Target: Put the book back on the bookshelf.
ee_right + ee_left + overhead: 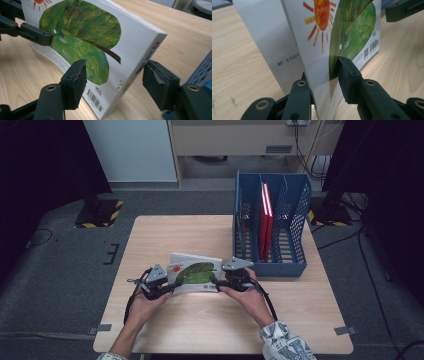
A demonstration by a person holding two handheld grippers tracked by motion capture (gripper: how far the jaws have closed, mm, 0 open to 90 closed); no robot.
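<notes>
Both grippers flank the glossy rectangular book [195,274] near the wooden tabletop's [210,330] front edge: left gripper [322,75] clamped on its cover, right gripper [115,82] with jaws apart around its spine.

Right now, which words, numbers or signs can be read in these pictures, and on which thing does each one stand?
book back cover, small black line: Chinese characters, too blurred to read.
Barcode and QR code: digits too small.
Spine: round red logo and dark lettering, blurred.
Blue file rack, red folders: no text readable.
</notes>
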